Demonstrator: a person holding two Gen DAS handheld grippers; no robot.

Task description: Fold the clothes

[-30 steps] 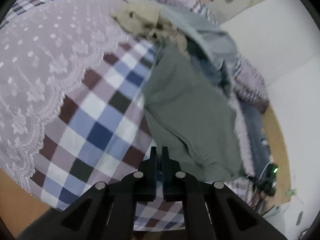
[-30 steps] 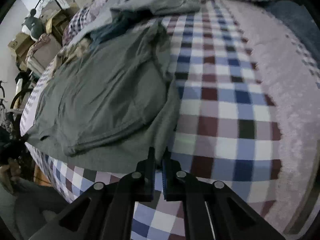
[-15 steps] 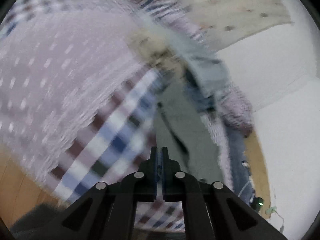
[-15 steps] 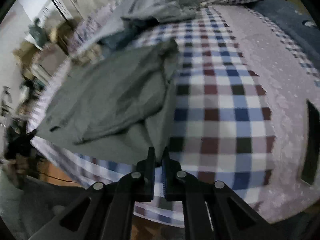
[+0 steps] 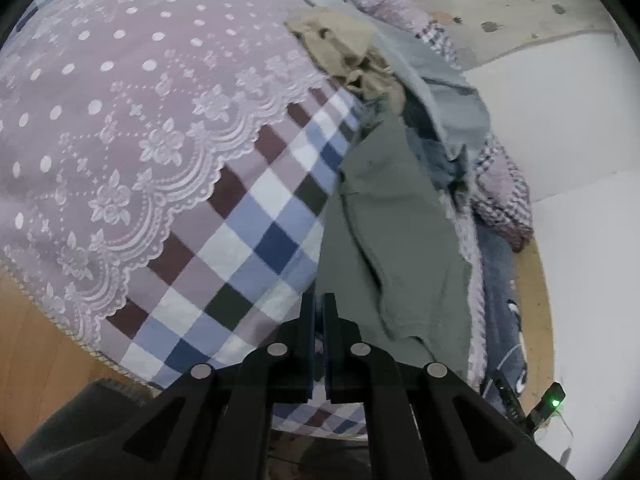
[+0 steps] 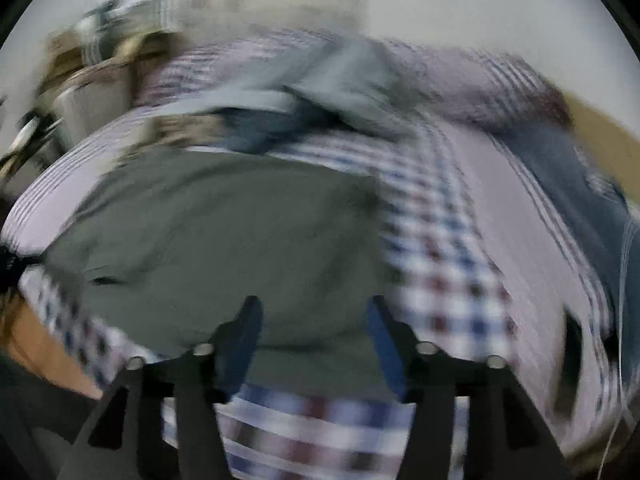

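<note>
The left gripper (image 5: 319, 308) has its fingers pressed together at the near edge of one grey-green garment (image 5: 394, 232), though a pinch of cloth cannot be confirmed. The right gripper (image 6: 314, 312) is spread wide above that garment (image 6: 224, 240), which lies on one checked bedsheet (image 5: 256, 236). One beige garment (image 5: 344, 48) and one pale blue garment (image 5: 444, 92) are piled beyond. No writing is legible.

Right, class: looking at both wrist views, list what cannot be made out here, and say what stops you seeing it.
- Left wrist: whether the left gripper, jaws shut, pinches the green garment; its fingers hide the contact.
- Left wrist: garments under the beige clothing; piled together.
- Right wrist: motion blur smears the green garment and shelving.
- Right wrist: the right gripper is open; contact unclear.
</note>
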